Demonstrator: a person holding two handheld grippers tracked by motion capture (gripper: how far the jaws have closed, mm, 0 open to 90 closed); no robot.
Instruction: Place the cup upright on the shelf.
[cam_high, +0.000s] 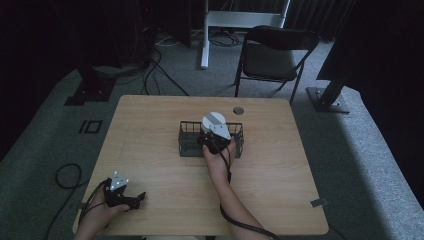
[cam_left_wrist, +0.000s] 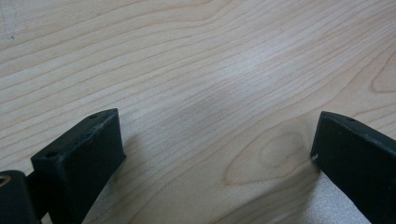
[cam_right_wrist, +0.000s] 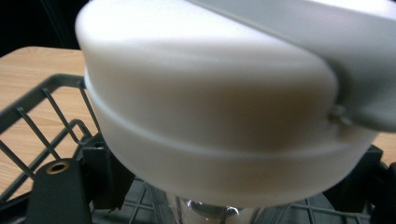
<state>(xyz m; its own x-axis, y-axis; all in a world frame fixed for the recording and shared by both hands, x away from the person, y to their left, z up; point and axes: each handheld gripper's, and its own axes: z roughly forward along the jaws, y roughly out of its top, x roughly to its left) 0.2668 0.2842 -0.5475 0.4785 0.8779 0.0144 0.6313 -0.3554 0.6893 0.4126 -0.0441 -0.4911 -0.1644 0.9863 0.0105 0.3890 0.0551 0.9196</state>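
High view, mid-frame: the right gripper hangs over the dark wire basket, its jaws closed on a white-lidded container held within the basket's walls, a clear body just showing under the lid. Bare wood table lies open all round. Lower left, near the table edge, the left gripper rests empty, jaws spread wide. No legible writing anywhere.

White lid, dark basket, pale wood

The round white plastic lid tops a dark grey wire basket on the light wood-grained desk; both claws are black.
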